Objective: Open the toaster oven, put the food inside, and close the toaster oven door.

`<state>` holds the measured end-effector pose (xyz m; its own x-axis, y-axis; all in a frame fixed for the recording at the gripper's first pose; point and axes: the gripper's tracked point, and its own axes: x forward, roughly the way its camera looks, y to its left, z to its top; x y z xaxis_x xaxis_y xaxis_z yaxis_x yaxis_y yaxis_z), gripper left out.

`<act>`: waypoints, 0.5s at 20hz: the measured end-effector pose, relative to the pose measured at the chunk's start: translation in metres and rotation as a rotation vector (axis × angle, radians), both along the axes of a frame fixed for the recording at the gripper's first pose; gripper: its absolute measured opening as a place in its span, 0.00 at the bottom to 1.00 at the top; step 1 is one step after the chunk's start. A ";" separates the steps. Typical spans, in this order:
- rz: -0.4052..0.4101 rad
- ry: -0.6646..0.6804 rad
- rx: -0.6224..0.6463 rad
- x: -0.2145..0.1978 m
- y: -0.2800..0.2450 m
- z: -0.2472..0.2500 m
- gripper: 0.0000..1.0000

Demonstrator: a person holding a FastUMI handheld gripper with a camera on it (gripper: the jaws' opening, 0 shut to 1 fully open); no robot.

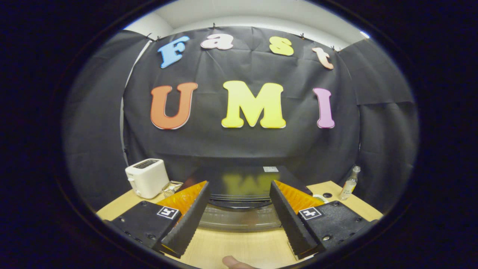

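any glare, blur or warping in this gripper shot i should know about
Gripper view: fisheye warping bows the wooden table and the booth's wall; the glossy top of the black toaster oven mirrors the wall in a blurred yellow smear, and its glass door is soft with glare; the open gripper, fingers spread with nothing between them, is sharp; the white toaster and small bottle are fairly clear.

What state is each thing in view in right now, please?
Gripper: open, fingers wide apart, holding nothing.
Toaster oven: just ahead between the fingers, door appears shut.
White toaster: upright on the table, slots look empty.
Small bottle: upright, capped.
Foil packet: lying beside the white toaster.
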<state>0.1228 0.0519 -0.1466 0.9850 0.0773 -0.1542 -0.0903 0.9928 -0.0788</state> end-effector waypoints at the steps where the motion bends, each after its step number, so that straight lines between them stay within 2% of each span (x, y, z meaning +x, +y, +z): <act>1: 0.007 -0.033 -0.015 -0.018 0.000 0.019 1.00; 4: 0.012 -0.085 -0.029 -0.073 -0.007 0.059 1.00; 7: -0.025 -0.110 0.019 -0.125 -0.031 0.090 1.00; 10: -0.055 -0.127 0.065 -0.159 -0.061 0.111 1.00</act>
